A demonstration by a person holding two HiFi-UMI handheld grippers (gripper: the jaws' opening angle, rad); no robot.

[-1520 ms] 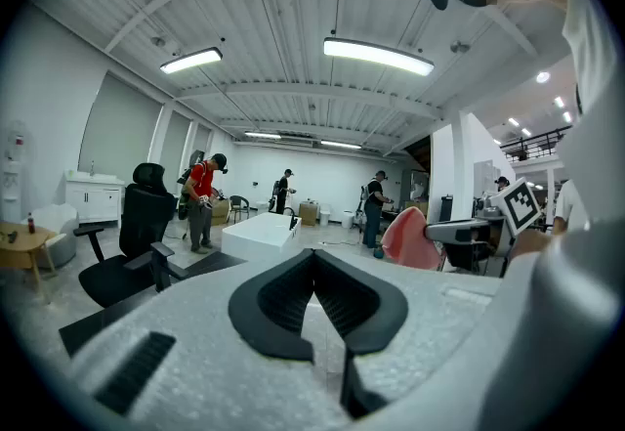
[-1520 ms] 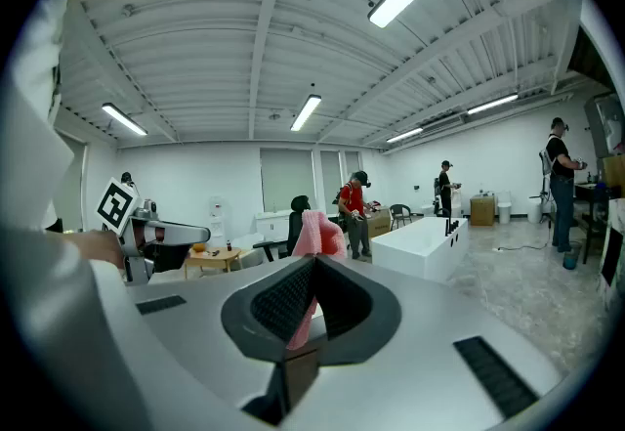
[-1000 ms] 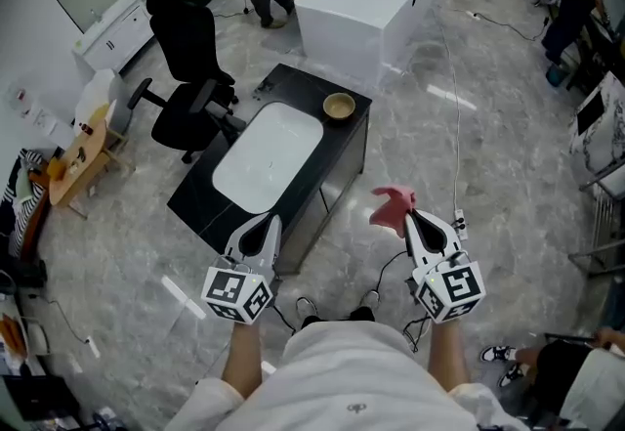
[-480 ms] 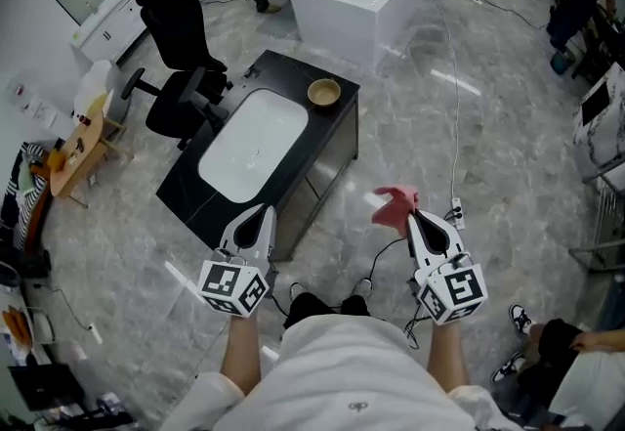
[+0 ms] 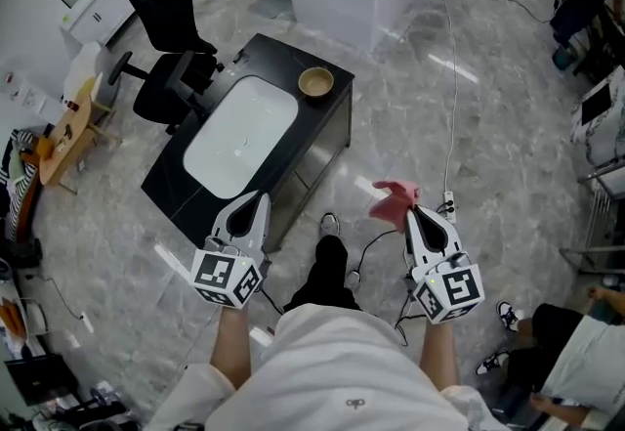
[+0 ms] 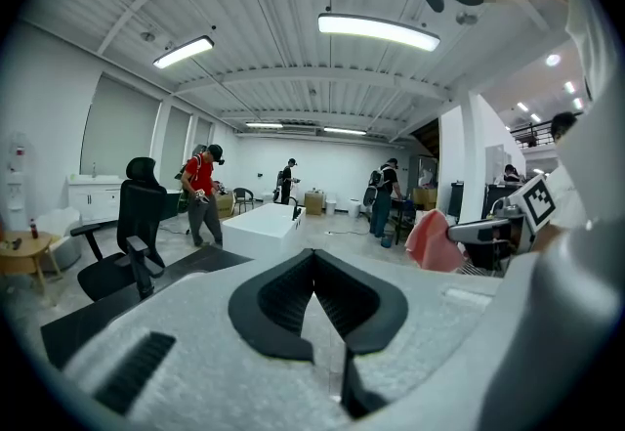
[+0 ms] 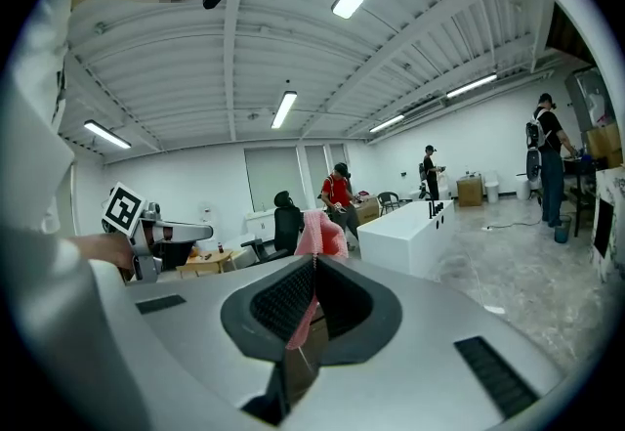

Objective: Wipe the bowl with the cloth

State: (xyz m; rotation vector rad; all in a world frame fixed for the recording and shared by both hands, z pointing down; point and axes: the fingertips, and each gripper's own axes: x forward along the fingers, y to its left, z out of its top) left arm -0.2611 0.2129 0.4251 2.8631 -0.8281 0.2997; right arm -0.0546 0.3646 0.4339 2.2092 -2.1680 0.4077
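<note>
A black counter (image 5: 278,60) with a white basin (image 5: 239,136) sunk in its top is standing on a marbled floor (image 5: 469,155). The bowl (image 5: 315,82), tan and probably wooden though small from here, is sitting on the counter's far corner. It is just beside the basin's rim and well apart from both grippers. The left gripper (image 5: 259,199) is pointing toward the counter's near edge, its fingers pressing together with nothing between them. The right gripper (image 5: 410,212) is hanging over the floor to the right of the counter. Its fingers are clamping a pink cloth (image 5: 394,200), which is bunching up beyond the tips while a thin strip is trailing back between them.
</note>
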